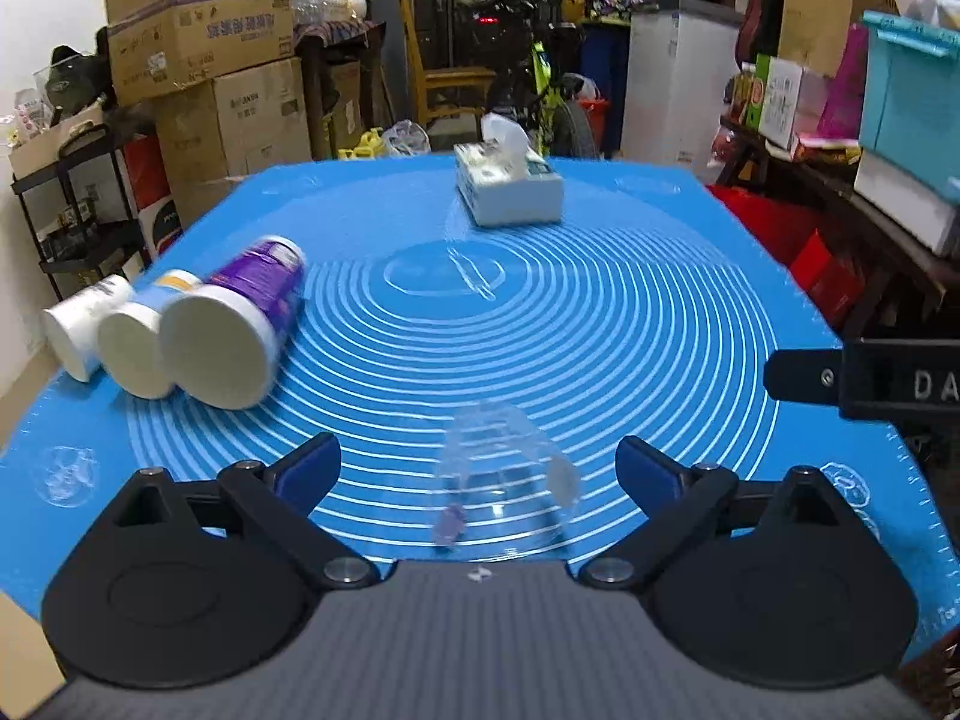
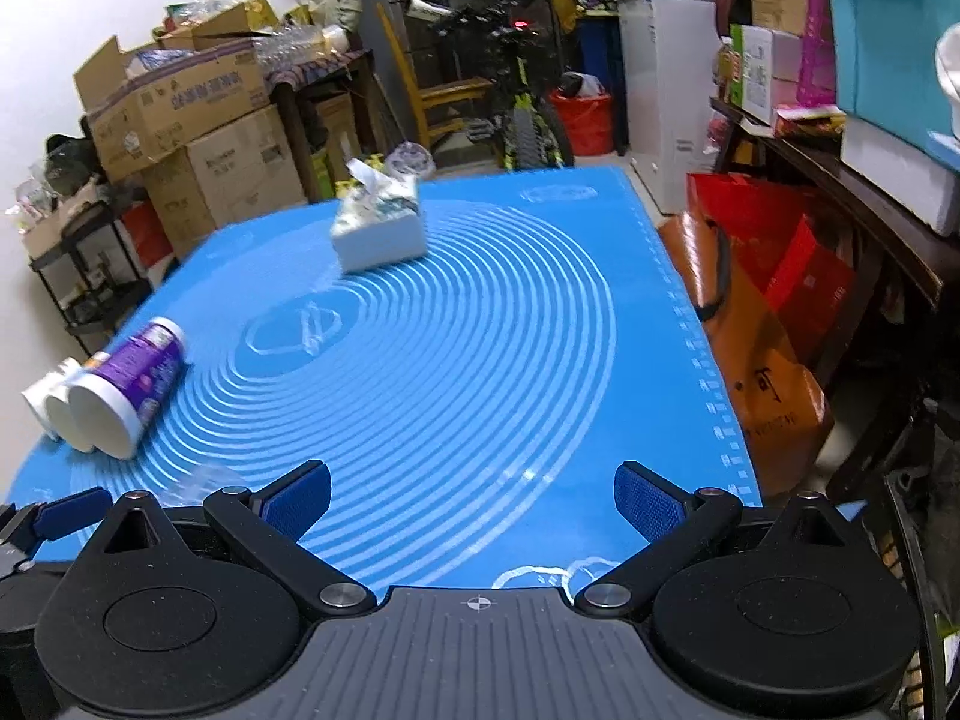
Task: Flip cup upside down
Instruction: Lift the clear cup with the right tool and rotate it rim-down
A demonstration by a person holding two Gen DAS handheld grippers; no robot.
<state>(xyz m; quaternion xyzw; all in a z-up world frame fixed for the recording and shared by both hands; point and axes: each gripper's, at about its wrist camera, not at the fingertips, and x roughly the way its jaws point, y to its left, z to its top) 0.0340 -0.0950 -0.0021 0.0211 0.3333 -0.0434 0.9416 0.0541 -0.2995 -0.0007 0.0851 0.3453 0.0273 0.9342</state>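
A clear plastic cup (image 1: 504, 480) sits on the blue mat (image 1: 600, 312), tilted and blurred, between the two blue pads of my left gripper (image 1: 480, 468). The jaws stand wide open and do not touch it. In the right wrist view a clear edge of the cup (image 2: 198, 483) shows at lower left, beside the left gripper's finger (image 2: 72, 516). My right gripper (image 2: 474, 504) is open and empty over the mat's (image 2: 480, 330) near right part. The right gripper's black finger (image 1: 810, 375) shows at the right edge of the left wrist view.
Three white-capped jars, one purple (image 1: 240, 324), lie on their sides at the mat's left (image 2: 120, 396). A tissue box (image 1: 510, 186) stands at the far middle (image 2: 378, 228). Cardboard boxes, a bicycle and red bags surround the table.
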